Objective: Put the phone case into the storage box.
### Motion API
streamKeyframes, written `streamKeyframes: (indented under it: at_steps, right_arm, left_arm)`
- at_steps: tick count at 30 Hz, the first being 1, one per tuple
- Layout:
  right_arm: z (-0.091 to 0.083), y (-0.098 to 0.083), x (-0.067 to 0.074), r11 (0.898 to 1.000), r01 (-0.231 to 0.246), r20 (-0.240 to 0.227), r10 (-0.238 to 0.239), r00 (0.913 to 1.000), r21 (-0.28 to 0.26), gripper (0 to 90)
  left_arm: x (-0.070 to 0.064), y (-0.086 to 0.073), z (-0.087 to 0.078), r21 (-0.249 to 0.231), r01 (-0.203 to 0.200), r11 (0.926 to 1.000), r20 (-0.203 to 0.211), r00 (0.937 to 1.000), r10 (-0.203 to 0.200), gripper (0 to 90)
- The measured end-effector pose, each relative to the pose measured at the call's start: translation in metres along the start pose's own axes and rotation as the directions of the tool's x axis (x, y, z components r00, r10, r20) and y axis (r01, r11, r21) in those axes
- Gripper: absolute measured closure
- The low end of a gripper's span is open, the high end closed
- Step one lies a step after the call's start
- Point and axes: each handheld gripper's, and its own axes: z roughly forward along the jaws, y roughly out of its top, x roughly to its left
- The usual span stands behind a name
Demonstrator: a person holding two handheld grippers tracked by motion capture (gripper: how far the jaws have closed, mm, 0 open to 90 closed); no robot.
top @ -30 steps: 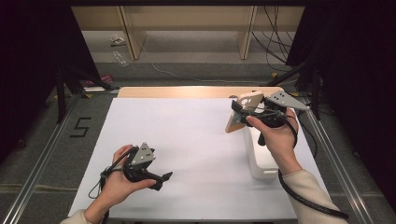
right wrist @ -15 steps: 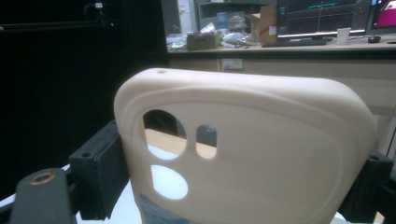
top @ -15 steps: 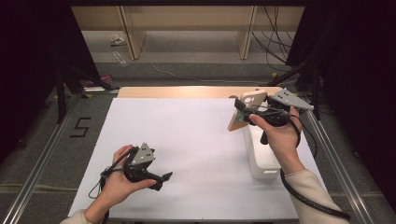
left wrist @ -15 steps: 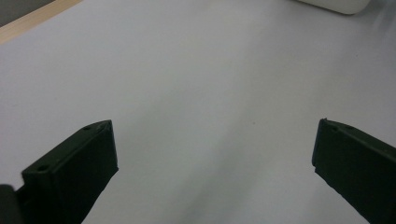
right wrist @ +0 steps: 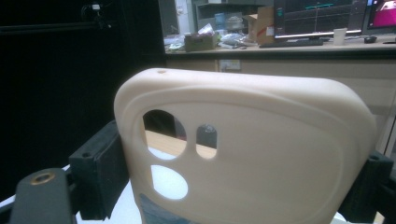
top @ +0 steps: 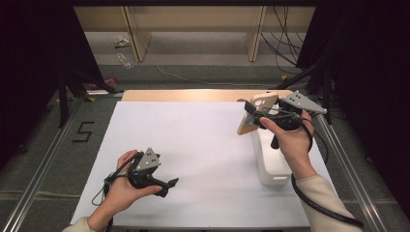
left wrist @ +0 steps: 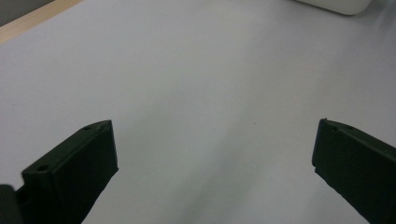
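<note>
Phone case (top: 255, 112), cream with camera cut-outs, is hanging in the air at about 2 o'clock over the bench (top: 203, 145), gripped by the right gripper (top: 251, 115). In the right gripper view the case (right wrist: 261, 154) is standing upright between the two black fingers (right wrist: 100, 170), which are pressing on its side edges, so that gripper is grasping the case across its width. Just below it, at about 3 o'clock on the white bench top, a long white tray (top: 270, 162) is lying with its far end under the case; whether the case is touching it I cannot tell.

The left gripper (top: 169, 184) is resting low at about 7 o'clock, well apart from the case. In the left gripper view its fingers (left wrist: 77, 165) are spread wide with nothing but bare bench between them, so it is released and idle.

Judging from how things are lying, the pick-up is done: the case is off the bench and securely clamped. What is probably remaining is carrying it to its place, possibly down onto the tray or across to the left gripper, and letting go. Neither of those is begun yet.
</note>
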Motion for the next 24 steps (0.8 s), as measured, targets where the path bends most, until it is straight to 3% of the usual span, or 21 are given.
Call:
streamKeyframes:
  at_steps: [24]
  right_arm:
    - [-0.0037, 0.0024, -0.0081, 1.0, -0.006, 0.022, 0.006, 0.9997, -0.01, 14.6]
  left_arm:
    - [0.0, -0.0001, 0.0, 0.0, -0.002, 1.0, 0.001, 1.0, 0.002, 0.0]
